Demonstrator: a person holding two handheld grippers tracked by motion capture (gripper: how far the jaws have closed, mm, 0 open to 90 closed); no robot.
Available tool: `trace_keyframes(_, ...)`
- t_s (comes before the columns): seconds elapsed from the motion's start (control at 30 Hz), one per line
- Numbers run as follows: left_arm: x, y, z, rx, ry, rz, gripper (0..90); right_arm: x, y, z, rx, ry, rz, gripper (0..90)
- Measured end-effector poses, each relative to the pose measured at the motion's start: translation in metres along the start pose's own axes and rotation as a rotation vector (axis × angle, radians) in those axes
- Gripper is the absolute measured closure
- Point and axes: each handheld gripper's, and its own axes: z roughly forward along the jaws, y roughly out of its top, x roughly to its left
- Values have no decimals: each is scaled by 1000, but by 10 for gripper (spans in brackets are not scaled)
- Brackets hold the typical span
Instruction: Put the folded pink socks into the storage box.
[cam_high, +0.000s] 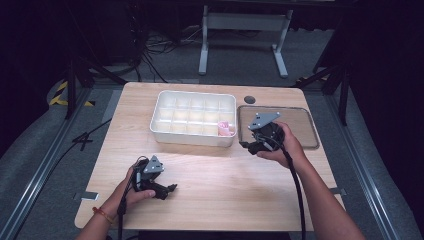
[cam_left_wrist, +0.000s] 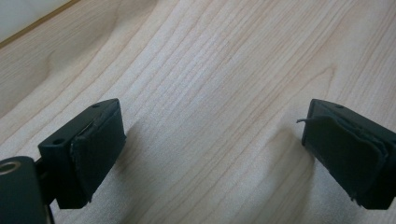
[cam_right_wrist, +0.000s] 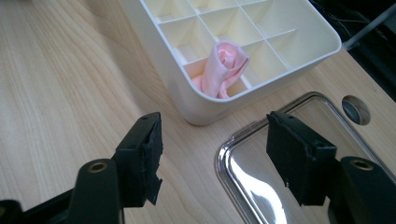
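A white tray with many compartments (cam_high: 192, 136) stands at the back middle of the wooden table. A rolled pink cloth (cam_high: 226, 129) stands in its near right corner compartment (cam_right_wrist: 224, 67). A clear shallow tray (cam_high: 300, 111) lies just right of it. My right gripper (cam_high: 247, 146) hovers at the clear tray's near left corner, just short of the white tray's wall (cam_right_wrist: 187, 100). Its jaws stand open with nothing between them (cam_right_wrist: 219, 158). My left gripper (cam_high: 167, 191) rests low at the front left, open over bare wood (cam_left_wrist: 212, 149).
A round cable hole (cam_high: 249, 99) sits in the table behind the clear tray (cam_right_wrist: 252, 186). Cables trail from both grippers toward the near edge. Beyond the table are a dark floor with cables and a white stand's legs (cam_high: 245, 45).
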Motion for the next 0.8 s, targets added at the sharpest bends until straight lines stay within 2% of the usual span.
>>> trace_keyframes(0.8, 0, 0, 0, 1, 3, -2, 61, 14, -43, -18, 21, -46, -2, 349)
